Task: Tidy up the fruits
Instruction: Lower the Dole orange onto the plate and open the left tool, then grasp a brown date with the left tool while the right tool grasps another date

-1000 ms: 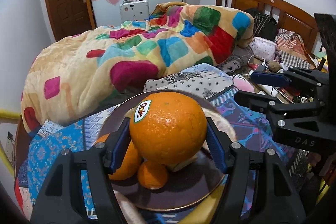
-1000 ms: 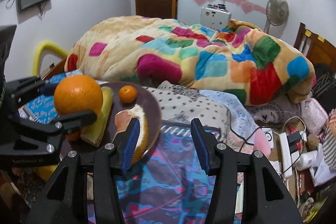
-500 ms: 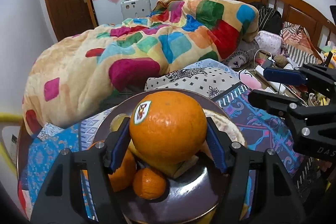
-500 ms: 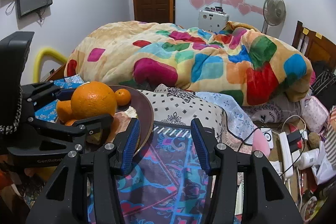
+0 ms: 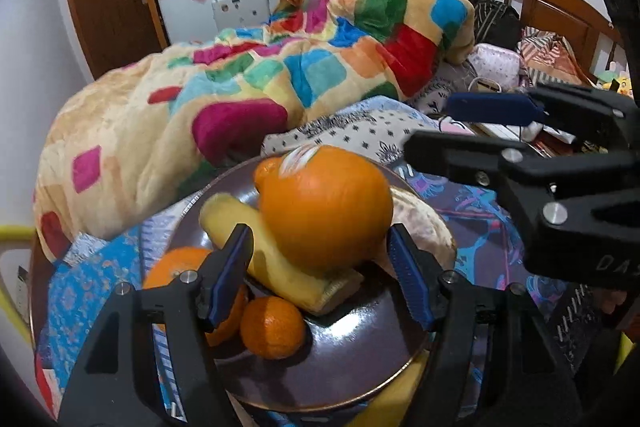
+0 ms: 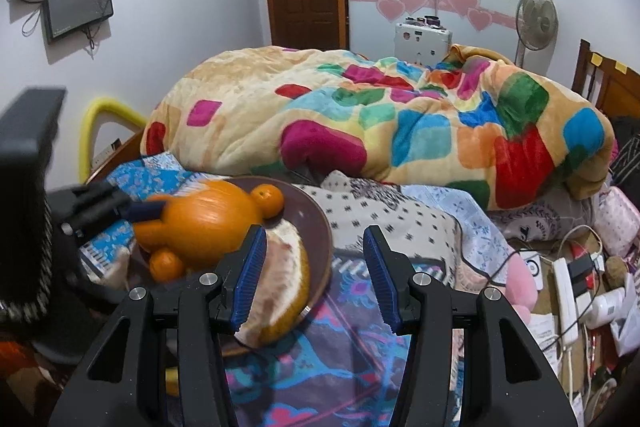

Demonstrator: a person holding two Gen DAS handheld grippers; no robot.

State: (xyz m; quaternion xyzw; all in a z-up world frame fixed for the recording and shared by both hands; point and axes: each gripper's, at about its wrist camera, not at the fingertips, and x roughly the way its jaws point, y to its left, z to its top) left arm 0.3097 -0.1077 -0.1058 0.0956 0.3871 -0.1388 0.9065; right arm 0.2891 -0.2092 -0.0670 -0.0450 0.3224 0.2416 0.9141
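Keeping the left hand-held gripper (image 5: 320, 239) spread, pinching nothing, pads either side of the big orange (image 5: 324, 207) and seemingly clear of it. Watching that orange just ahead of the fingertips: sitting perched on the banana (image 5: 276, 267) over the plate (image 5: 360, 359), blurred, so likely not settled and liable to roll. Backing straight out along the fingers, not sideways, to avoid nudging it off its perch. Minding the small orange (image 5: 272, 327) right under the left finger, and another orange (image 5: 176, 267) partly hidden behind that finger. Steering clear of the pomelo piece (image 5: 420, 223) beyond the right finger, lying at the plate's edge. Noting one more small orange (image 5: 268, 175) past the big one, at the far rim. Holding the right hand-held gripper (image 6: 314, 267) spread and empty too, hovering over the bed to the right of the plate, near enough to steady it.
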